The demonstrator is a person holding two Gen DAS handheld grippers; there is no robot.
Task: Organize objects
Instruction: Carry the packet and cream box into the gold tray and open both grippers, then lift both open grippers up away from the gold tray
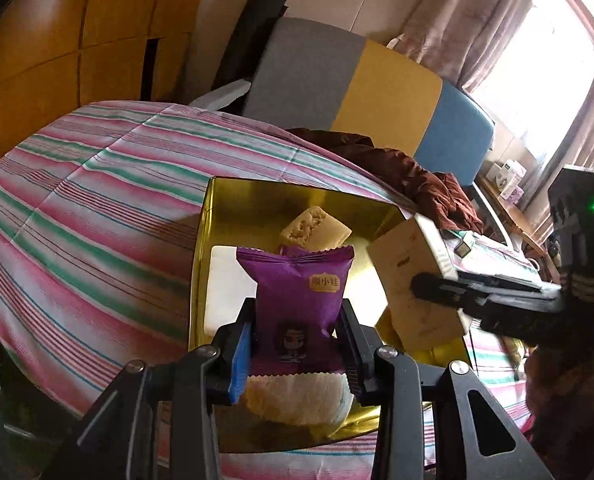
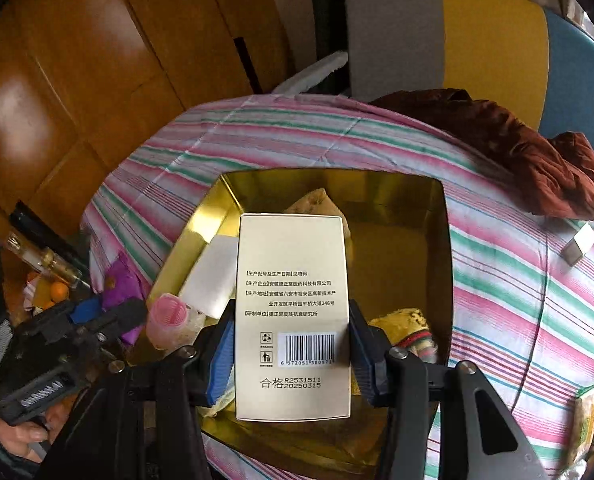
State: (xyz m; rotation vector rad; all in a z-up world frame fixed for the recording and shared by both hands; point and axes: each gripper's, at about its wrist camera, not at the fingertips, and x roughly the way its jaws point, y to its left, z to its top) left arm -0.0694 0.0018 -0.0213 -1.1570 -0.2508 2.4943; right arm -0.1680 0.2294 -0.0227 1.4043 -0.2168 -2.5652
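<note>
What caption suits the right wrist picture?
Right tool holds a cream box above the gold tray on a striped bedsheet.

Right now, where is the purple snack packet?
The purple snack packet is clamped in the left gripper, held over the gold tray on the striped bedspread.

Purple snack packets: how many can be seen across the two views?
1. The purple snack packet is clamped in the left gripper above the gold tray; the right wrist view shows the same packet at the tray's left edge. Others may be hidden behind the box.
</note>
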